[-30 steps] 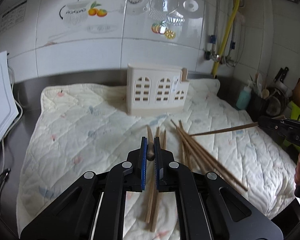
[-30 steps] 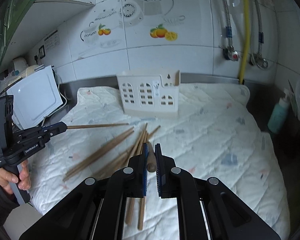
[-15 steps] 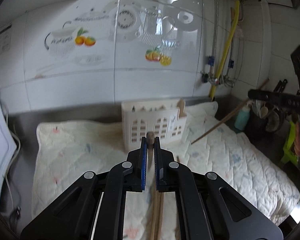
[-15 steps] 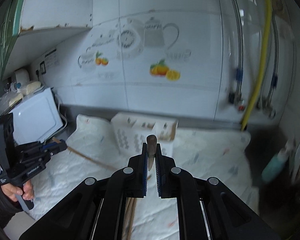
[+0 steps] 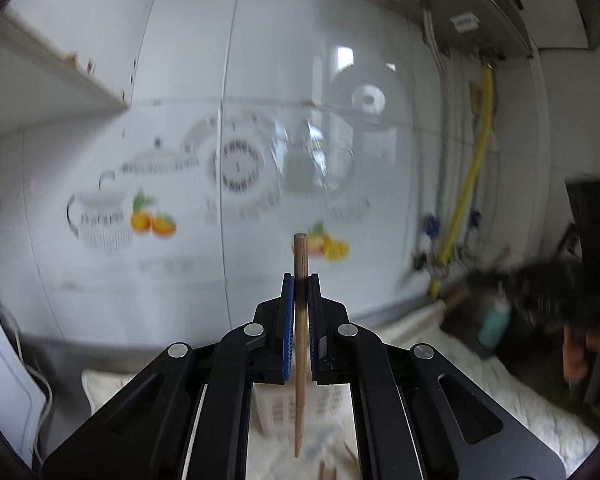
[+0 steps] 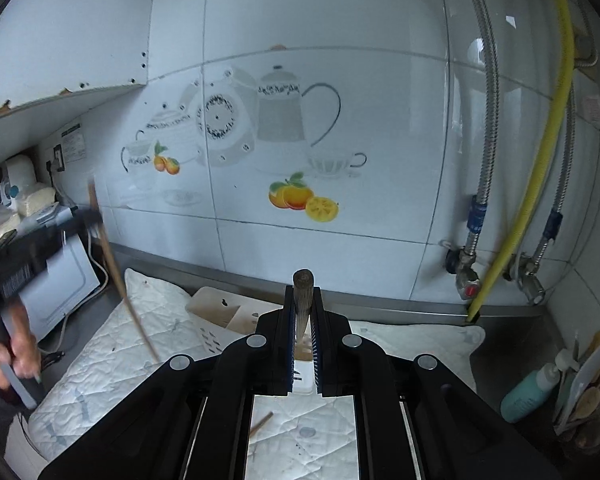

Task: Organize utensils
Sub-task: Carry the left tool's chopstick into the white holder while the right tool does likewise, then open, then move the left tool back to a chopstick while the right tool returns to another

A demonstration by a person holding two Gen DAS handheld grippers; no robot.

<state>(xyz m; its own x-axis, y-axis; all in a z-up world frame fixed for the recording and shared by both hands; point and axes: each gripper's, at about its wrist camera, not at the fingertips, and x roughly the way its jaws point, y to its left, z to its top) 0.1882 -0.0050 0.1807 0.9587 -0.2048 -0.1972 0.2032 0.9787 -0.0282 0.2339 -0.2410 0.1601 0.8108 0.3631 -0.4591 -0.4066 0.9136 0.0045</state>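
Observation:
My left gripper (image 5: 300,280) is shut on a wooden chopstick (image 5: 299,340) that stands almost upright, its thin end hanging down over the white holder (image 5: 276,408). My right gripper (image 6: 303,292) is shut on another wooden chopstick (image 6: 302,300), seen nearly end on, above the white utensil holder (image 6: 220,312) on the quilted mat (image 6: 140,344). The left gripper (image 6: 32,256) with its chopstick (image 6: 120,280) shows blurred at the left of the right wrist view. The right gripper (image 5: 548,288) shows blurred at the right of the left wrist view.
A loose chopstick (image 6: 261,423) lies on the mat below my right gripper, and more chopstick ends (image 5: 332,468) lie below my left one. A teal bottle (image 6: 536,388) and a utensil pot (image 6: 588,400) stand at the right. A white appliance (image 6: 60,280) stands at the left. Tiled wall behind.
Both grippers have lifted their chopsticks off the mat and tilted them from lying flat to nearly upright, moving toward the white holder. The views now look at the wall.

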